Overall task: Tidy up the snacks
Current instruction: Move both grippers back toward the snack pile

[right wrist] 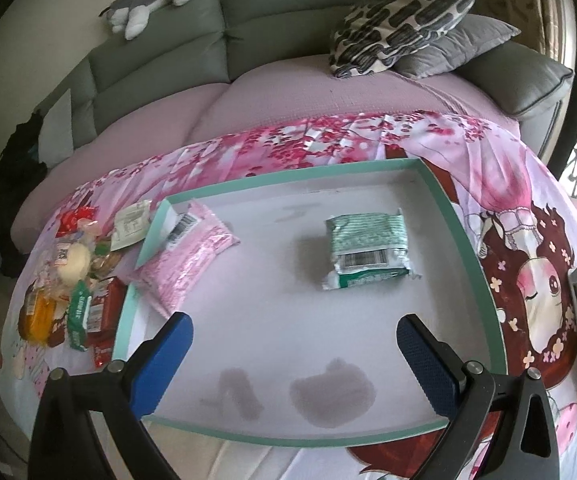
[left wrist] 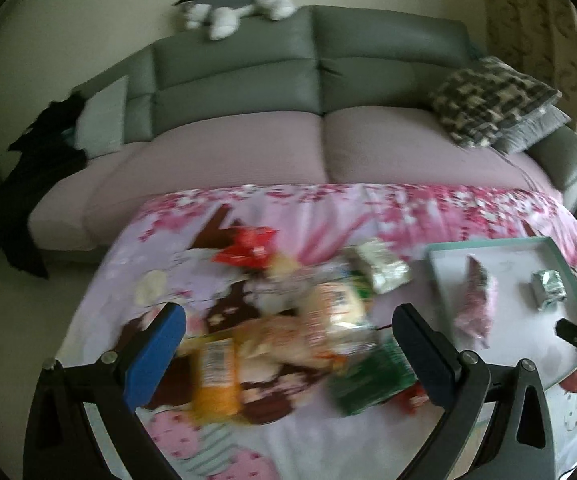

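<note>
The left tongs (left wrist: 288,356) stand wide open, gripping nothing, above a loose heap of snacks (left wrist: 288,320) lying on the counter, which is draped in a pink floral cloth (left wrist: 388,208). The left wrist view is blurred, so most packets cannot be told apart: an orange pack (left wrist: 214,376) sits just inside the left finger, a green pack (left wrist: 372,380) just inside the right finger, pale wrapped items lie between them, and a red packet (left wrist: 248,248) lies at the far edge of the heap. Beyond and to the right of these tongs lies a shallow tray with a mint-green rim (right wrist: 472,240). The right tongs (right wrist: 294,360) are also spread wide and empty, hanging over the near part of the tray's pale floor. Ahead of them and slightly right, a green striped packet (right wrist: 368,252) lies flat in the tray. Ahead and to the left, a pink packet (right wrist: 192,256) leans over the tray's left rim. A grey sofa (right wrist: 248,32) stands beyond the counter.
</note>
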`<state>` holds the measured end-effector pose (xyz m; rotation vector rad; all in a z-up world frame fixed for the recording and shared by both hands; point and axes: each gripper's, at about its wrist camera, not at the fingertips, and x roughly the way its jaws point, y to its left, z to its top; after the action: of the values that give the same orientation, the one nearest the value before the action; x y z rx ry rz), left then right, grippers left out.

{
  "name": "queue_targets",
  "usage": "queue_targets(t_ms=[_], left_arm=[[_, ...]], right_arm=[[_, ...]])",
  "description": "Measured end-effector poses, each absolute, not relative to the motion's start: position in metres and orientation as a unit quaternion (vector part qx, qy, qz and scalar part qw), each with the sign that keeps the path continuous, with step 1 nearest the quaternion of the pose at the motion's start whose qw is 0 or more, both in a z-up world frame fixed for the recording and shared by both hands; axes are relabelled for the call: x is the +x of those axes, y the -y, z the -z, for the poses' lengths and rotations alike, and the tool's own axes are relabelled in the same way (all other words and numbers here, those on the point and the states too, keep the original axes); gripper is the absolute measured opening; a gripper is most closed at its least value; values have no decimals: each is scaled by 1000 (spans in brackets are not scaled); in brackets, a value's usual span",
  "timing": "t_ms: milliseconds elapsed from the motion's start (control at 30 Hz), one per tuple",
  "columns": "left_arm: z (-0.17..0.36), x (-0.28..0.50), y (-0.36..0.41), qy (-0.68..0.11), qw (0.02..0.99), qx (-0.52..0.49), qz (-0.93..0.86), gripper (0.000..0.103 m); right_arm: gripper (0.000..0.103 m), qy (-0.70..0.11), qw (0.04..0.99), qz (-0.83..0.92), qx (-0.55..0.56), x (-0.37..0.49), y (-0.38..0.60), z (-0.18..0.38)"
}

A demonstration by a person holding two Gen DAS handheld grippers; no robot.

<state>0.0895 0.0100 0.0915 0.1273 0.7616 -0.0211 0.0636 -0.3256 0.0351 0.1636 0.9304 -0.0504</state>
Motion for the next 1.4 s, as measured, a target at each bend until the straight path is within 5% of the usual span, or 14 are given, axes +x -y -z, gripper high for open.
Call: queue_targets(t_ms=[400,1400], left_arm=[[-98,68,-96,-364,930,18,-56,103],[-51,56,-158,-391,918,-51,-47,103]], right_arm=[[103,-454,889,-10,55,70,274,-43],[103,-502,859,-89,-39,79,139,-14]])
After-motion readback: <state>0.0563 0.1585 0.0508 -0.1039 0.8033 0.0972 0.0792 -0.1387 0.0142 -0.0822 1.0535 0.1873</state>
